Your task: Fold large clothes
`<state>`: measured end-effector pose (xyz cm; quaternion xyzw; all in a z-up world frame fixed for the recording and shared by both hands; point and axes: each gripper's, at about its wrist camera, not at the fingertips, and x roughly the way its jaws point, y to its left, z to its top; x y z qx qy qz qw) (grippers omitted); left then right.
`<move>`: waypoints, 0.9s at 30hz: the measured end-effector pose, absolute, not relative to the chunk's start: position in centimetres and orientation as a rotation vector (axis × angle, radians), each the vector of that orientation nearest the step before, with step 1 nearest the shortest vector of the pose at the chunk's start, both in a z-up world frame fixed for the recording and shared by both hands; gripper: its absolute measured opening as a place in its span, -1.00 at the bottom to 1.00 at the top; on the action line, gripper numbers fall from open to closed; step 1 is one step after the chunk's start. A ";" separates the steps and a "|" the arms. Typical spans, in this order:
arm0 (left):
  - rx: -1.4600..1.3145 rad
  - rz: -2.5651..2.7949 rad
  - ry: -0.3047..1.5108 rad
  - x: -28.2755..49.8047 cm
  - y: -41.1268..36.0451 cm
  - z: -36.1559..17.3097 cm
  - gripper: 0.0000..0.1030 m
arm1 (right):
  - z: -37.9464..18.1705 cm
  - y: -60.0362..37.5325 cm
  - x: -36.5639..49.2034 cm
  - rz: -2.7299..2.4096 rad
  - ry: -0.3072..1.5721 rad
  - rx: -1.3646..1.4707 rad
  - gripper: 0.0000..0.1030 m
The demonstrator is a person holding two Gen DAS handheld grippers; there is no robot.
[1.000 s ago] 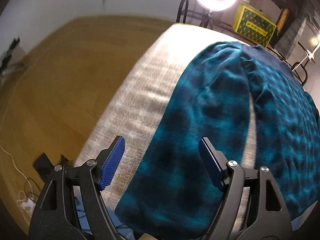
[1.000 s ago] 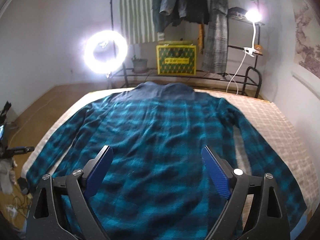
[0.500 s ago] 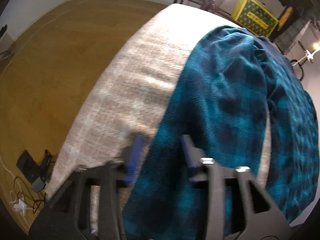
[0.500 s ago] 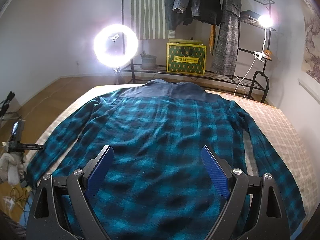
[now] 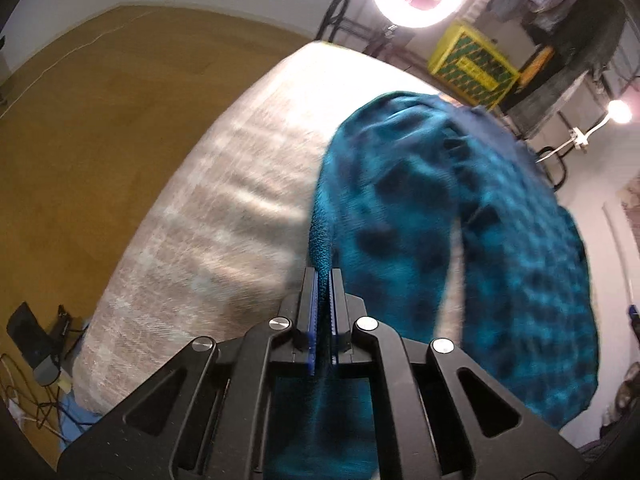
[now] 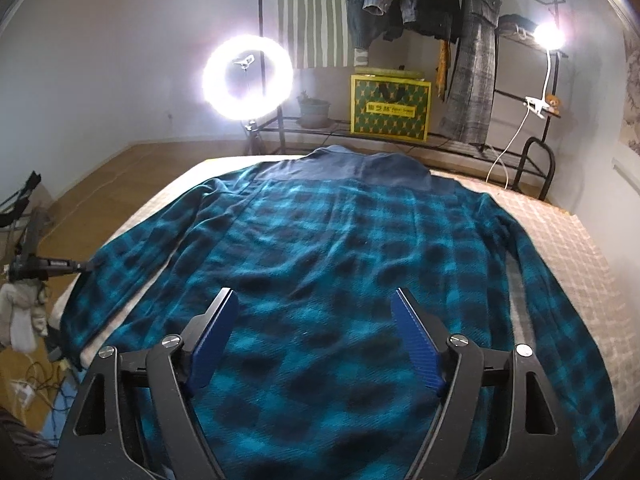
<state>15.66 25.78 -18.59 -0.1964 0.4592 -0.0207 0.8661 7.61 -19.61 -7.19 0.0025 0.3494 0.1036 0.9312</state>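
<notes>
Left tool [image 5: 322, 276] is clenched now — its 2 blue pads have just closed on the edge of the teal plaid shirt's sleeve [image 5: 384, 216], and the cloth runs straight out from between them toward the upper right of the left wrist view. That's a clean pinch, fabric caught right at the tips.

Over on the right wrist view, the shirt [image 6: 340, 240] lies spread flat on the bed [image 6: 568, 248], collar at the top centre, both sleeves fanned out to the lower left and lower right. The right tool [image 6: 316, 328] hangs above the shirt's lower body, jaws released with nothing between them — they have just narrowed a little, yet no cloth is pinched.

Judging by this, the step in hand is the first sleeve fold. To do it well, I'd carry the sleeve across the body in one low sweep, keeping it taut enough that it doesn't bunch. The right tool looks best used as an anchor, pressing or gripping near the hem so the body stays put. The risk: a pinch this shallow could slip if pulled too briskly.
</notes>
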 end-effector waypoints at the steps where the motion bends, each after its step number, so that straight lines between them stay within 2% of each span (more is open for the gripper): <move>1: -0.408 -0.047 0.944 15.7 25.5 -18.1 -0.96 | -7.2 -19.6 7.6 0.216 0.716 0.009 0.42; 9: -0.357 -0.202 0.817 14.4 18.7 -12.0 -0.96 | -6.4 -20.2 6.7 0.245 0.704 0.022 0.39; 15: -0.290 -0.327 0.811 14.2 11.1 -10.1 -0.96 | -5.9 -20.7 6.6 0.261 0.714 0.061 0.19; 20: -0.197 -0.398 0.849 14.3 5.2 -10.8 -0.96 | -5.6 -21.3 7.0 0.288 0.727 0.097 0.08; 27: -0.099 -0.452 0.973 13.9 -0.4 -15.1 -0.96 | -7.0 -22.5 8.2 0.300 0.794 0.185 -0.01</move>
